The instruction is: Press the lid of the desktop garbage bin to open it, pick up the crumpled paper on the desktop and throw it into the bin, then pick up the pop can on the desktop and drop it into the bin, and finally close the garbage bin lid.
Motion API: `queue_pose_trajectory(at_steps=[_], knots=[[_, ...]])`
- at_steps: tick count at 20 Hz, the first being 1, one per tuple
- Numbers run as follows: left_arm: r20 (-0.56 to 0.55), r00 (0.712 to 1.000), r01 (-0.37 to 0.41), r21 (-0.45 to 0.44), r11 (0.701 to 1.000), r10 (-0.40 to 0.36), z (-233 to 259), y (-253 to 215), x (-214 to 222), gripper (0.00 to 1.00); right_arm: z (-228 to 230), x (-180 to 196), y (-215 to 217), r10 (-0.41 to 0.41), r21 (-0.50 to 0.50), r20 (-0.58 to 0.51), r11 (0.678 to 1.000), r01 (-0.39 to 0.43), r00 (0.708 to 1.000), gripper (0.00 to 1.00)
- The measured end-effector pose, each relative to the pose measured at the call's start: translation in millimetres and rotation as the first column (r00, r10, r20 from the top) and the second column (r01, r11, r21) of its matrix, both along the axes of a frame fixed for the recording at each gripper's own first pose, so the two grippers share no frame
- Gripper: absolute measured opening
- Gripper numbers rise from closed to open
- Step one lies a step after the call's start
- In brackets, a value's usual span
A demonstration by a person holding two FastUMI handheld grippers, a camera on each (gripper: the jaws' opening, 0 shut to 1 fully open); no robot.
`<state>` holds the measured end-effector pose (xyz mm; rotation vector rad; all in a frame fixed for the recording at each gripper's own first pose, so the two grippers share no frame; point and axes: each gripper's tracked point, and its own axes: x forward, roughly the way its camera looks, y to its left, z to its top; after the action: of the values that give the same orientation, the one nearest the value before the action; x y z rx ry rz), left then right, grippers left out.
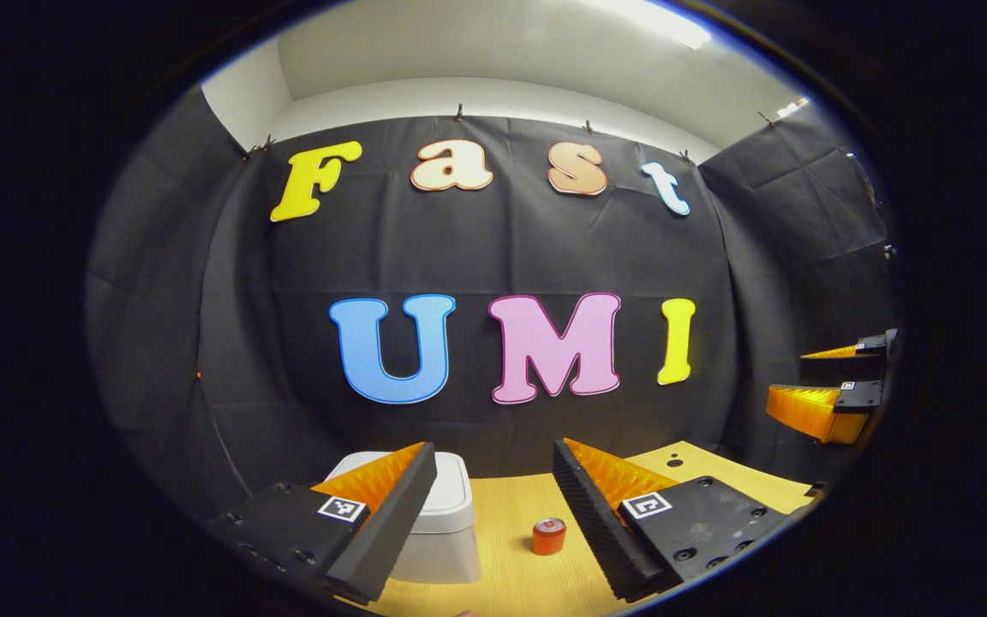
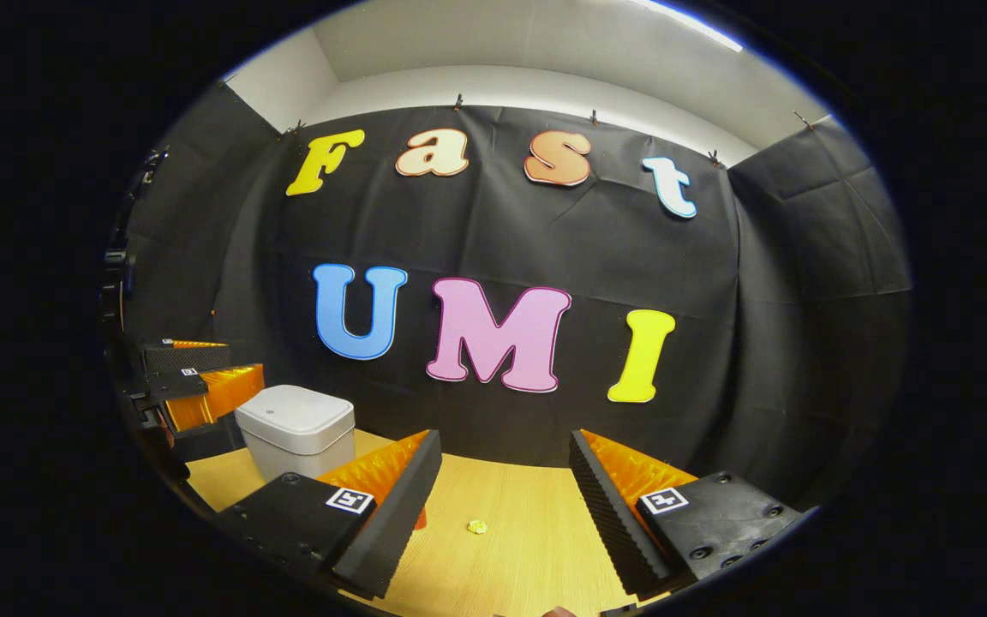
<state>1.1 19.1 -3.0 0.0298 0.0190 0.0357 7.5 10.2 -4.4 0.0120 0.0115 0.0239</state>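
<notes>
Looks like step one isn't started: the bin sits lower left in the left gripper view, lid down. Left claw and right claw both gape wide, holding nothing. Next, the left one needs to press the lid. Can sits lower center, paper bottom center, with bare table all around.

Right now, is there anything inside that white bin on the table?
Cannot tell: the bin has its lid down flat, hiding the inside. The paper ball and the can both sit on the table, outside it.
</notes>
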Motion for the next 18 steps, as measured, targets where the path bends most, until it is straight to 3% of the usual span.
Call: queue_pose_trajectory(at_steps=[3,5,9,11,12,14,18], knots=[[-0.012,1.000,0.009,0.004,1.000,-0.009,-3,1,3,0.92,-1,-1,-5,-0.015,0.014,-0.005,1.000,0.015,1.000,0.96],[-0.040,0.998,0.038,-0.008,0.999,-0.038,-10,-5,3,0.87,-3,-1,-11,-0.031,0.015,-0.007,0.999,0.031,0.999,0.96],[-0.088,0.995,0.044,-0.038,0.998,-0.047,-26,1,4,0.53,-8,-4,-16,-0.045,0.020,-0.021,0.999,0.045,0.999,0.96],[-0.097,0.995,0.032,-0.047,0.998,-0.037,-30,17,11,0.14,-9,-5,-18,-0.055,0.024,-0.027,0.998,0.056,0.998,0.96],[-0.105,0.993,0.041,-0.039,0.998,-0.045,-32,26,16,0.06,-10,-6,-18,-0.057,0.026,-0.028,0.998,0.058,0.998,0.96],[-0.125,0.991,0.040,-0.012,0.999,-0.041,-35,52,36,0.05,-10,-7,-19,-0.060,0.025,-0.030,0.998,0.060,0.998,0.96],[-0.275,0.961,-0.013,-0.078,0.997,-0.009,-75,100,74,0.06,-11,-8,-15,-0.055,0.019,-0.034,0.998,0.055,0.998,0.96]])
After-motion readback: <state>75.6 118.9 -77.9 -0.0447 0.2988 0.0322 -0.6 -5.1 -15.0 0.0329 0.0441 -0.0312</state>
